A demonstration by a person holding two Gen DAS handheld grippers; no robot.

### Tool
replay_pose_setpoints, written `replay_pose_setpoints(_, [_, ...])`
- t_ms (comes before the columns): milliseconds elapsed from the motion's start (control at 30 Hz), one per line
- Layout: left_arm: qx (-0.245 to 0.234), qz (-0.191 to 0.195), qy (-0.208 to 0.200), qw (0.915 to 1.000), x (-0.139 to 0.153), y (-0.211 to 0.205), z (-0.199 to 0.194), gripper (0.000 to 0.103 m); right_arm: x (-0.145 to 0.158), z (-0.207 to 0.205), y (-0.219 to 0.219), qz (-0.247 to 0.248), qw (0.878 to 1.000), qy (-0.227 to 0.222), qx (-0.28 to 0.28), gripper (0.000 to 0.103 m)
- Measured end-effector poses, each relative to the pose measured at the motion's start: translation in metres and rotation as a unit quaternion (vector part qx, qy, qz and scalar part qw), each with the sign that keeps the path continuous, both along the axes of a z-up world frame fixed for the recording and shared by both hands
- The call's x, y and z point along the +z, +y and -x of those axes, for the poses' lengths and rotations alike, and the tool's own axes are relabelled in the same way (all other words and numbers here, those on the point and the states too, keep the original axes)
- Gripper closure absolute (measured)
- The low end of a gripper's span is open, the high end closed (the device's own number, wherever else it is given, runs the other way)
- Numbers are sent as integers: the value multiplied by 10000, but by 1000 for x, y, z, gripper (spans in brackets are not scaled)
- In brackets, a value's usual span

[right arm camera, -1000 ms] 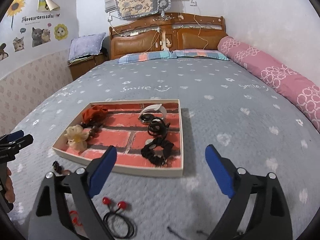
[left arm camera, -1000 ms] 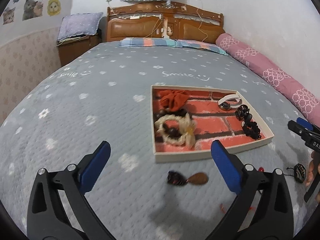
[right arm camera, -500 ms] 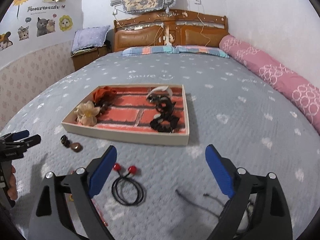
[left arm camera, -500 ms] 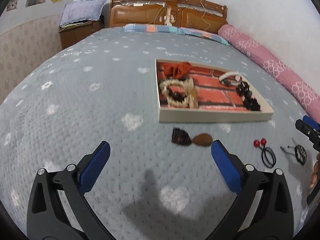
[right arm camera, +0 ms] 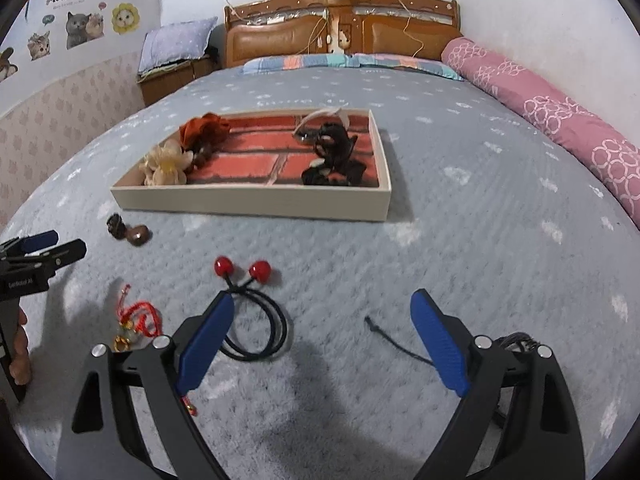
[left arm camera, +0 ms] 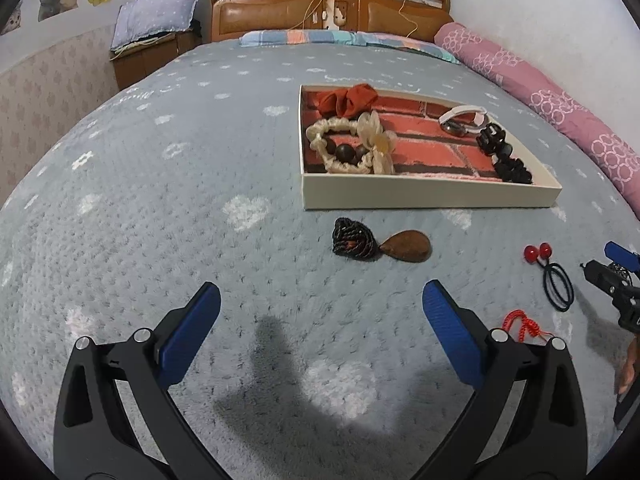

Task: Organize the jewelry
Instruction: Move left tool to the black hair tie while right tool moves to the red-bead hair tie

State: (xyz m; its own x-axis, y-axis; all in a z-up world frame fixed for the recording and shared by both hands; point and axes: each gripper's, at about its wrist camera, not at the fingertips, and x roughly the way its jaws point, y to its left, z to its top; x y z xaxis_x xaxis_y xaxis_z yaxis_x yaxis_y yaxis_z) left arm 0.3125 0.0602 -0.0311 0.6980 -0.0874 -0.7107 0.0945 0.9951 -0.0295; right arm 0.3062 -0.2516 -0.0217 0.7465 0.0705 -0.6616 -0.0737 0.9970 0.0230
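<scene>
A shallow tray [left arm camera: 424,196] with a brick-pattern floor lies on the grey bedspread; it also shows in the right wrist view [right arm camera: 256,202]. It holds scrunchies, beads, a flower, a white band and black clips. On the spread in front lie a dark bead bracelet with a brown pendant [left arm camera: 378,245], a black hair tie with red balls [right arm camera: 256,308], a red cord charm [right arm camera: 138,318] and a thin black cord [right arm camera: 396,342]. My left gripper [left arm camera: 320,326] is open and empty before the bracelet. My right gripper [right arm camera: 320,334] is open and empty above the hair tie.
A pink bolster [left arm camera: 552,100] lies along the bed's right edge. Pillows and a wooden headboard [right arm camera: 340,36] are at the far end. A wooden nightstand [right arm camera: 172,76] stands at the far left. The right gripper shows at the edge of the left wrist view [left arm camera: 616,280].
Both grippers have pulled back from the tray and lowered toward the bedspread. The loose items in front of the tray have come closer into view. Both stay open.
</scene>
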Motion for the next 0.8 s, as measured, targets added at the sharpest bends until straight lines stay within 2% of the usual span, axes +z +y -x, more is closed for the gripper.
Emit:
replay_pose_setpoints(233, [78, 12, 55, 10000, -4, 1, -17, 6, -10, -6, 10, 196, 9996, 200, 104, 16])
replay_pose_setpoints(433, [85, -7, 55, 9999, -4, -4, -35, 9, -15, -11, 11, 175, 9990, 371, 165, 28])
replay_pose_setpoints(633, [7, -22, 150, 9999, -8, -9, -51, 19, -21, -16, 16, 246, 9979, 550, 237, 38])
replay_pose_setpoints(800, [-76, 151, 349, 9992, -16, -8, -60, 30, -22, -18, 15, 201, 9976, 616, 249, 40])
